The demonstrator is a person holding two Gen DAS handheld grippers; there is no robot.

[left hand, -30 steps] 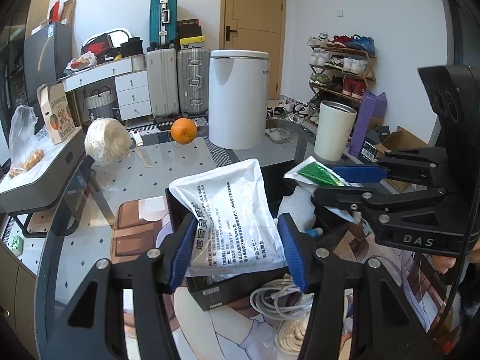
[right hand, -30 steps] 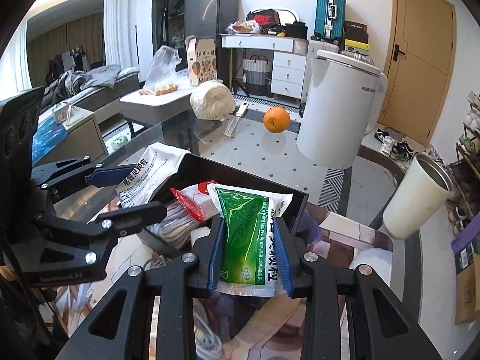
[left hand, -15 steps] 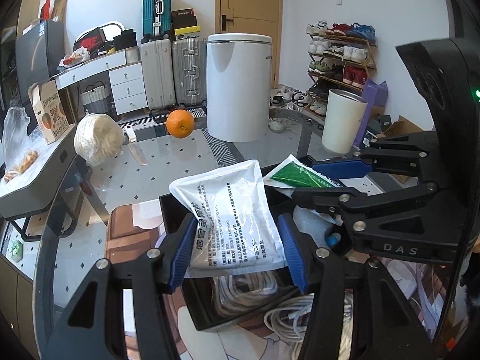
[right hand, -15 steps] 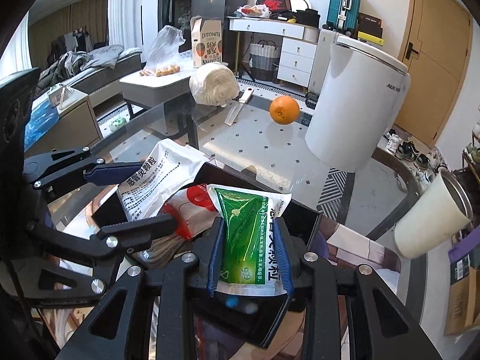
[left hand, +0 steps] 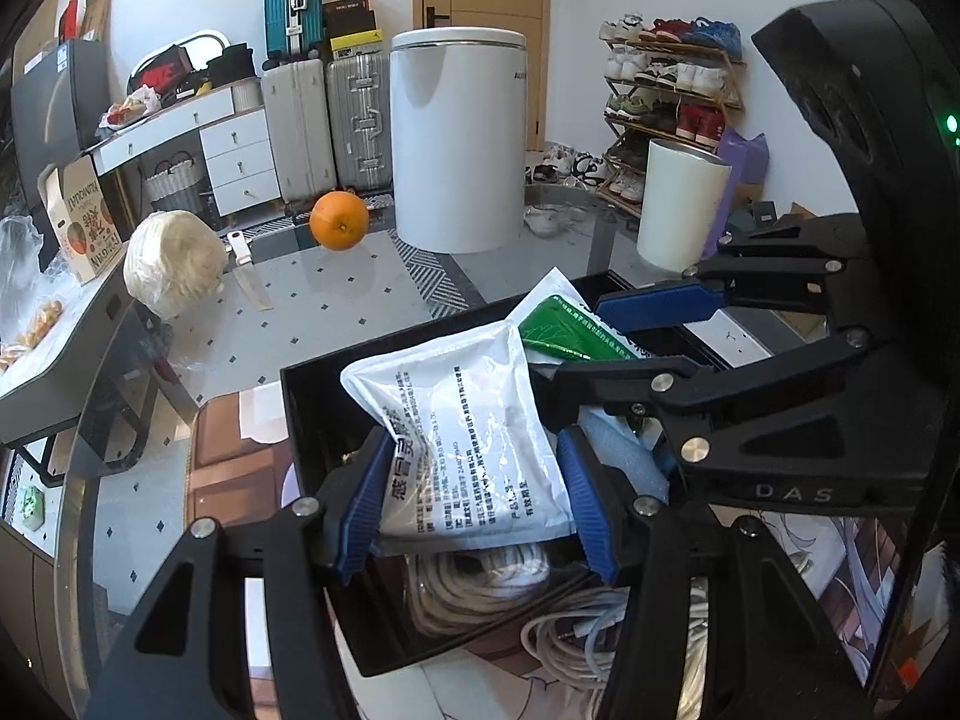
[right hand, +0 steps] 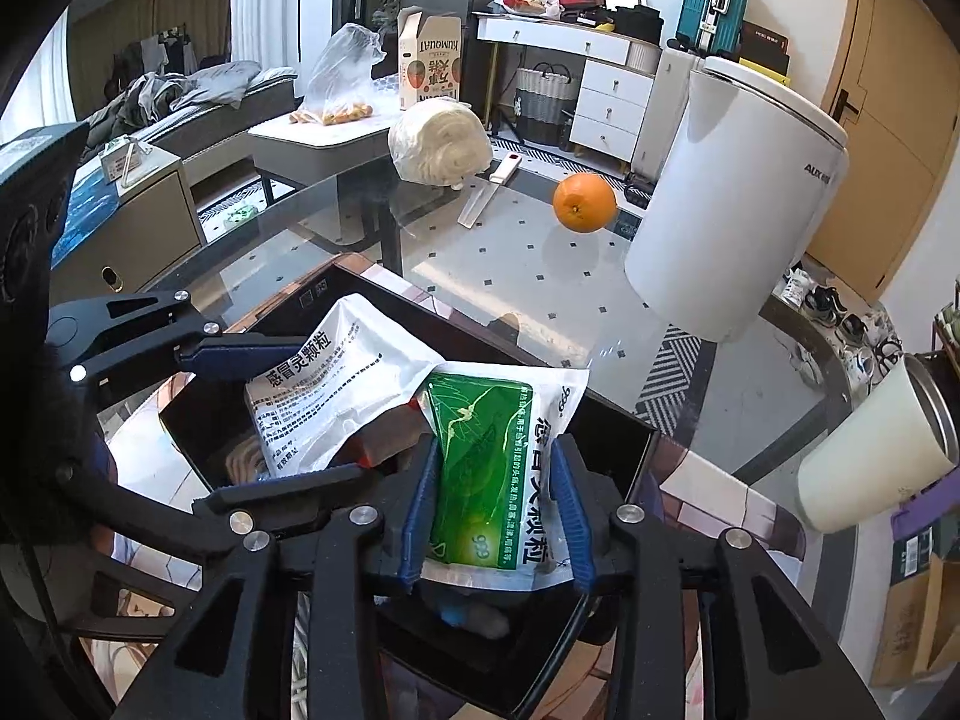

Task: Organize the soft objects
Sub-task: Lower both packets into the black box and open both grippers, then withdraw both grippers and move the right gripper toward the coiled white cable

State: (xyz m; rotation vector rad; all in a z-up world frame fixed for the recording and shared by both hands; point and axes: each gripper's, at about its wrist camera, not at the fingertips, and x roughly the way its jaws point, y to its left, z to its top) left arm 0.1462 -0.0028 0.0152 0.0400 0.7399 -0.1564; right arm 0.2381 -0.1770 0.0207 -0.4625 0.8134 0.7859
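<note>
blue-padded fingers of the left gripper (left hand: 474, 498) are clenched on a white sachet (left hand: 462, 432), and those of the right gripper (right hand: 495, 510) are clenched on a green sachet (right hand: 486, 468). both packets hang side by side over the open black box (left hand: 312, 414) on the near part of the glass tabletop (left hand: 336, 306), the green one just right of the white one.

the 2 grippers sit very close together, so they could knock each other, or 1 packet could drag the other askew if either is let go carelessly. both packets are slick and floppy and held only by their near ends, so they may slip or fold. coiled white cable (left hand: 480, 594) already fills the near part of the box and spills beside it; a packet dropped there may ride up on it and slide over the wall onto the tabletop. the orange (left hand: 339, 220) stands well apart, at the far side.
</note>
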